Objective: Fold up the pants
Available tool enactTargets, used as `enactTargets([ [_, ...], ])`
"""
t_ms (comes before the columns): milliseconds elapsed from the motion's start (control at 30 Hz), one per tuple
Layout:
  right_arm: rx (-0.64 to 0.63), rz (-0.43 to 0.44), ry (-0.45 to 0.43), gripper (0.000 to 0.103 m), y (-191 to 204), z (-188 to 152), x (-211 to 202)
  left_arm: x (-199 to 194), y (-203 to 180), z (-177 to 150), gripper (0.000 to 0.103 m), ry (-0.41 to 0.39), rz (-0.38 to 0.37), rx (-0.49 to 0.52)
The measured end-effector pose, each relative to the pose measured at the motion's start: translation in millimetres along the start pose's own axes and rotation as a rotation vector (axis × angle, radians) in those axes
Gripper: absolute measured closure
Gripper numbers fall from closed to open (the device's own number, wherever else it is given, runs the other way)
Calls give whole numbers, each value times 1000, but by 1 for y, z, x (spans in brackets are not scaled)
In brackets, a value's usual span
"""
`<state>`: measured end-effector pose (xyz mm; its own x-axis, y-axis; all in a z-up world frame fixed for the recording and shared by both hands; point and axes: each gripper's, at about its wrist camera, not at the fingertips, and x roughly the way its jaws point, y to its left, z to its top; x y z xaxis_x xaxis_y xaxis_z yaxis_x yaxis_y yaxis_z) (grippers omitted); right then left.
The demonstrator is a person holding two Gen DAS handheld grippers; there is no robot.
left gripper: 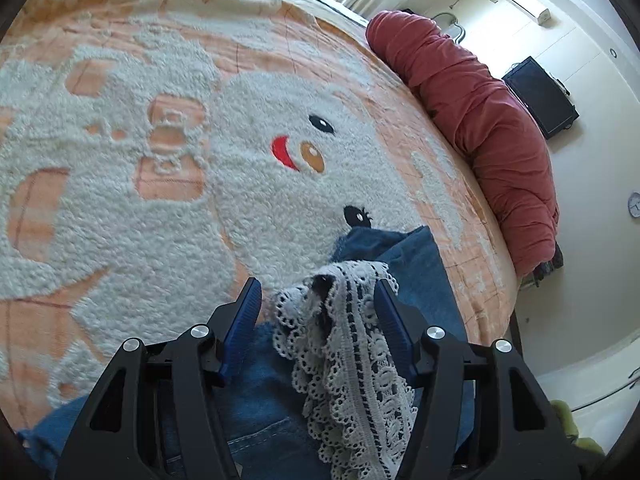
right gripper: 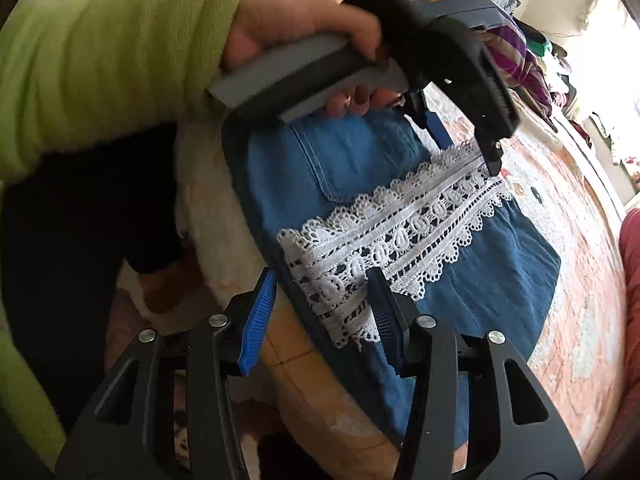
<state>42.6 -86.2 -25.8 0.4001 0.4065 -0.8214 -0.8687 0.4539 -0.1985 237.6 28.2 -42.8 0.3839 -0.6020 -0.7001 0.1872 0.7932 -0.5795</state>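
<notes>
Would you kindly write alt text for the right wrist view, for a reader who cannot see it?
Blue denim pants with a white lace band lie on an orange blanket. The open right gripper straddles the lace's near end; the left gripper, held by a green-sleeved hand, reaches its far end.

The left wrist view looks forward from close above the pants (left gripper: 256,404), across the bed (left gripper: 120,208) toward the wall. The right wrist view looks from the bed's edge, very near. Both share the lace trim (right gripper: 400,240).
</notes>
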Motion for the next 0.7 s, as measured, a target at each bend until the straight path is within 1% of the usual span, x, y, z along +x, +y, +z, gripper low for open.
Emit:
enactTargets([
  [33, -1, -15, 12, 72, 0, 1, 4, 2, 1, -1, 71, 1, 1, -6],
  [67, 4, -22, 25, 74, -1, 1, 7, 5, 0, -2, 79, 7, -5, -10],
  [100, 12, -12, 25, 79, -3, 1, 7, 5, -2, -2, 83, 8, 2, -5],
  [133, 29, 6, 15, 89, -6, 2, 5, 4, -5, -3, 85, 6, 16, 12],
  [200, 68, 44, -10, 91, -12, 5, 0, -1, -10, -1, 85, -6, 21, 36],
  [267, 82, 81, -44, 91, -15, 7, -7, -10, -13, -2, 85, -19, 25, 47],
  [300, 82, 87, -46, 91, -15, 7, -5, -13, -13, -2, 85, -20, 30, 51],
  [400, 68, 89, -8, 90, -10, 8, 8, -8, -12, -4, 85, -6, 87, 81],
  [500, 66, 106, 15, 85, -11, 9, 16, 9, -4, -7, 75, 30, 119, 70],
  [533, 69, 114, 8, 81, -11, 10, 15, 9, -2, -6, 72, 30, 122, 67],
  [567, 72, 124, 1, 78, -5, 4, 8, 8, -1, -5, 71, 24, 120, 60],
  [600, 79, 140, -11, 74, -6, 3, 4, 5, -1, -5, 68, 18, 123, 59],
  [633, 86, 154, -25, 72, -7, 2, 0, 1, -2, -4, 64, 3, 135, 67],
  [700, 101, 177, -62, 68, -12, 1, -10, -5, -6, -3, 61, -20, 156, 84],
])
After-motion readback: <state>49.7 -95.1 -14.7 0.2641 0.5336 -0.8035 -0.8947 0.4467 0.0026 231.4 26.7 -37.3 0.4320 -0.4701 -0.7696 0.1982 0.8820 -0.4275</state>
